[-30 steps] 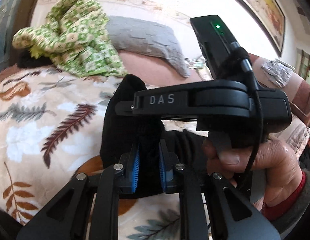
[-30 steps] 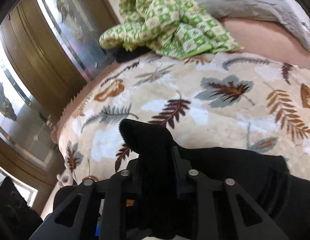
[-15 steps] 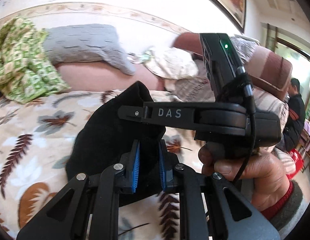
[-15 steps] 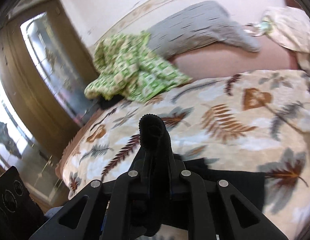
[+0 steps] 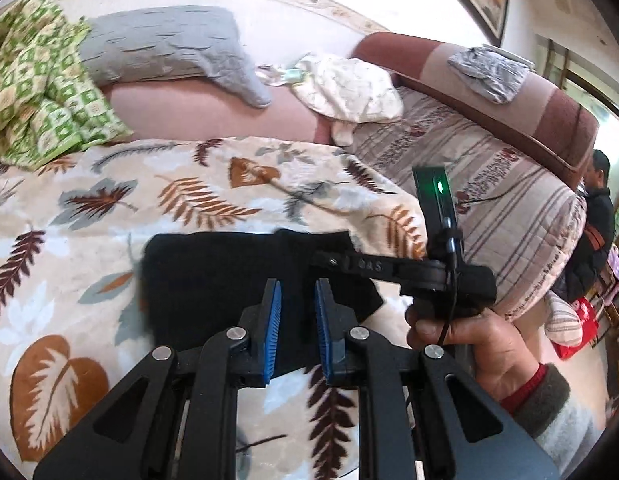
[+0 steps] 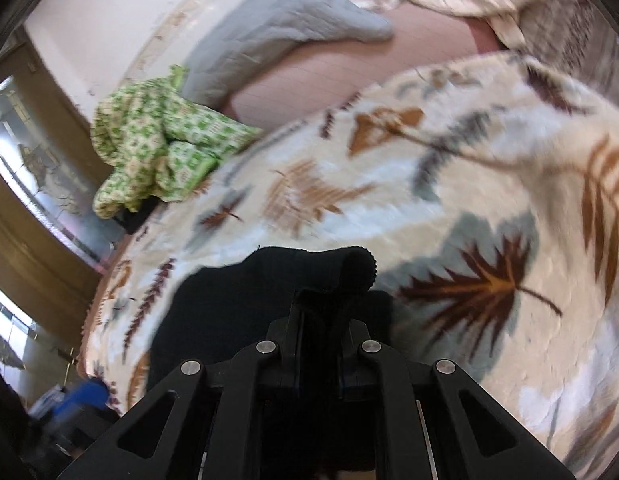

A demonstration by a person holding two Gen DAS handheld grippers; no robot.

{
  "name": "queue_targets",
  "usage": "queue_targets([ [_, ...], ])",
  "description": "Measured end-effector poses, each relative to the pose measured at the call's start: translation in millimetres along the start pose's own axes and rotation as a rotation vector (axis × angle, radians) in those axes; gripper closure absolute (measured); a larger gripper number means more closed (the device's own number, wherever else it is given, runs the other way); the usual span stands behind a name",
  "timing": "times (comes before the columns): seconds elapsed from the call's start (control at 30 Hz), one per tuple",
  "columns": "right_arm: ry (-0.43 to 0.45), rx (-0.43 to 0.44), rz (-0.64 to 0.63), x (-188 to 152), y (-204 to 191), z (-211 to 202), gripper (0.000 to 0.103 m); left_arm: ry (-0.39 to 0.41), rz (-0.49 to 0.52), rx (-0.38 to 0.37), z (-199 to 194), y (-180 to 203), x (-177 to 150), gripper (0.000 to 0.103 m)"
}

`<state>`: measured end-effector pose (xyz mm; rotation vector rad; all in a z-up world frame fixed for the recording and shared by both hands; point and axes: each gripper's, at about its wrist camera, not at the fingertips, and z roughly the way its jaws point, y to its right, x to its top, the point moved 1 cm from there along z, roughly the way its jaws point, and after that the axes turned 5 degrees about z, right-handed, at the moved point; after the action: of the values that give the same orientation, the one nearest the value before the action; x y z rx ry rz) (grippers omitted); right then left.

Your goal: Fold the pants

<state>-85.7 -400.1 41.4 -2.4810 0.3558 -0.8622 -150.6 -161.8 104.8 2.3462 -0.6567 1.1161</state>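
The black pants (image 5: 213, 280) lie folded into a flat block on the leaf-print blanket (image 5: 189, 196). My left gripper (image 5: 296, 292) hovers over their near edge with its blue pads (image 5: 274, 320) apart and nothing between them. The right gripper (image 5: 329, 258) shows in the left wrist view at the pants' right edge, held by a hand. In the right wrist view my right gripper (image 6: 327, 300) is shut on a raised fold of the pants (image 6: 341, 268), low over the blanket (image 6: 449, 184).
A green checked quilt (image 5: 41, 92) and a grey pillow (image 5: 169, 48) lie at the back of the bed. A striped quilt (image 5: 489, 184) and brown headboard (image 5: 549, 108) are to the right. A person (image 5: 597, 216) stands at the far right.
Both grippers carried the pants' edge over and down, so the pants now lie flat and folded. My left gripper opened and let go of the cloth. The right gripper still holds it.
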Motion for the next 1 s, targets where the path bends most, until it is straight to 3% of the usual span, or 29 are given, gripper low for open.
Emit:
queue_targets([
  [0.23, 0.01, 0.035, 0.034, -3, 8, -4, 0.093, -0.021, -0.051, 0.069, -3, -29, -11, 0.088],
  [0.3, 0.031, 0.03, 0.043, -2, 6, -16, 0.079, -0.023, -0.065, 0.087, -5, -37, -11, 0.088],
  [0.43, 0.081, 0.022, 0.072, -2, 15, -45, 0.072, -0.017, -0.049, 0.122, -6, -45, -8, 0.088],
  [0.5, 0.101, 0.02, 0.09, -6, 21, -60, 0.054, -0.022, -0.04, 0.137, -2, -47, -6, 0.088],
  [0.57, 0.115, 0.026, 0.117, -12, 27, -69, 0.044, -0.031, -0.043, 0.136, 5, -51, -5, 0.087],
  [0.67, 0.092, 0.058, 0.148, -23, 32, -66, 0.038, -0.05, -0.042, 0.143, 20, -54, -4, 0.083],
  [0.77, 0.024, 0.056, 0.15, -32, 31, -46, 0.039, -0.102, -0.051, 0.169, 42, -61, -8, 0.082],
  [0.83, 0.02, 0.062, 0.114, -35, 20, -38, 0.065, -0.116, -0.049, 0.197, 49, -65, -9, 0.082],
  [0.87, 0.023, 0.067, 0.083, -34, 10, -36, 0.088, -0.117, -0.052, 0.215, 50, -68, -8, 0.082],
  [1.0, 0.068, 0.053, -0.058, -28, -27, -46, 0.09, -0.145, -0.089, 0.246, 57, -83, -10, 0.082],
])
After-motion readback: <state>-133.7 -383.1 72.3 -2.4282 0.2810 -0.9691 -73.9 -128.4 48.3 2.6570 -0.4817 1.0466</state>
